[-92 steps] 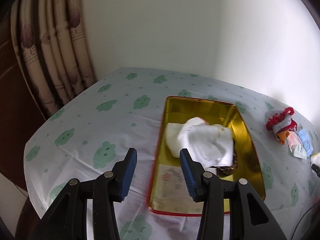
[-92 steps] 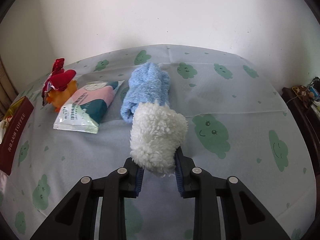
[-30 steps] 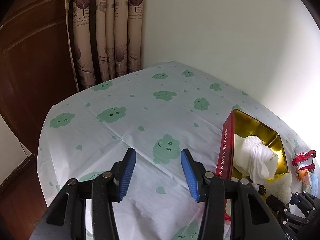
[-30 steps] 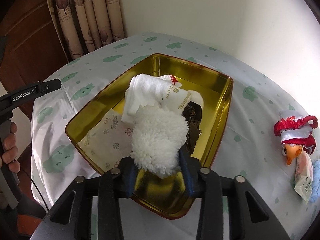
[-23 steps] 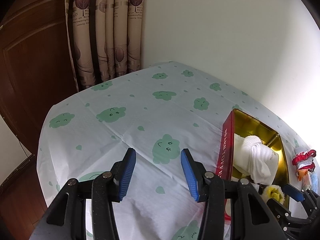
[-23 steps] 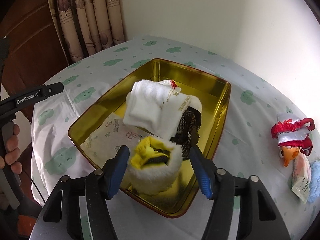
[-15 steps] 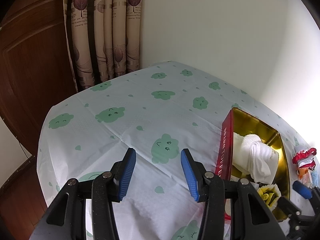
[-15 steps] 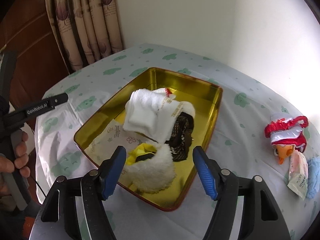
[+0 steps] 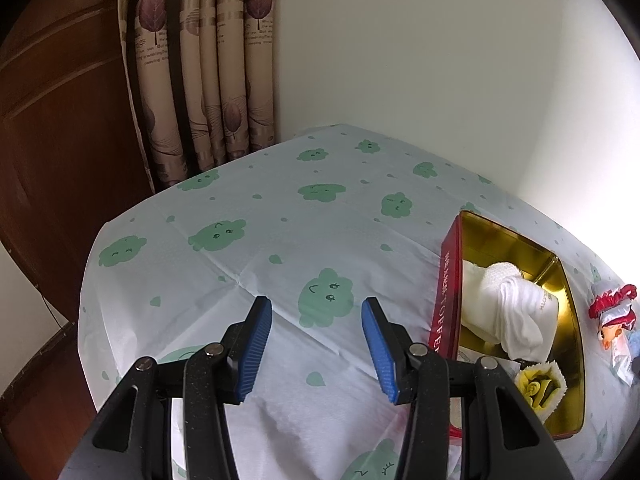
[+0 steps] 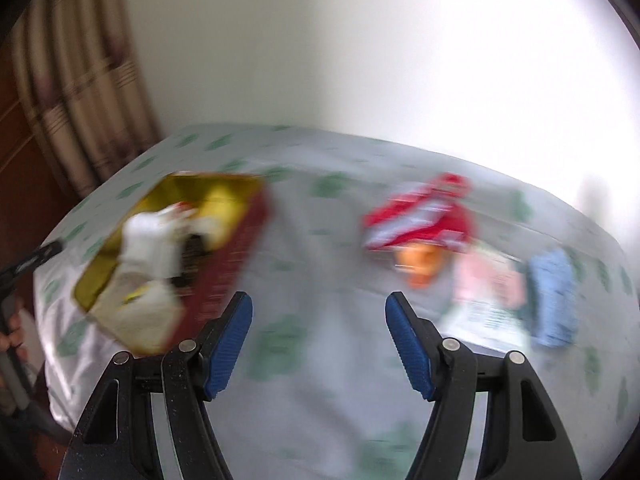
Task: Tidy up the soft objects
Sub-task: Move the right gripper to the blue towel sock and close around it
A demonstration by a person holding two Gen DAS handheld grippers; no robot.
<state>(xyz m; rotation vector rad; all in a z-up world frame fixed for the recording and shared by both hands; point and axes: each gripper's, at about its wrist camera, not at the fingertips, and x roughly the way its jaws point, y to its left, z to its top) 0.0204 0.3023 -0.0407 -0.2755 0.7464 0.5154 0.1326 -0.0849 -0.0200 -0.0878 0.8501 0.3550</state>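
A gold tin with red sides (image 9: pixel 560 264) sits at the right of the left wrist view and holds a white rolled cloth (image 9: pixel 516 312) and a fluffy white and yellow item (image 9: pixel 540 386). My left gripper (image 9: pixel 316 344) is open and empty over the tablecloth, left of the tin. The right wrist view is blurred by motion. There my right gripper (image 10: pixel 319 338) is open and empty above the cloth, between the tin (image 10: pixel 240 232) at left and a red and orange plush toy (image 10: pixel 420 220), a pink packet (image 10: pixel 486 296) and a blue fluffy cloth (image 10: pixel 554 296) at right.
The table wears a white cloth with green cloud faces (image 9: pixel 320 240). Curtains (image 9: pixel 208 80) and a brown wooden door (image 9: pixel 60 120) stand behind its left side. A white wall lies behind. The plush toy (image 9: pixel 612 312) shows at the right edge of the left wrist view.
My right gripper opened and left the fluffy white and yellow item in the tin, then pulled back and swung right toward the toy. My left gripper has stayed open and still.
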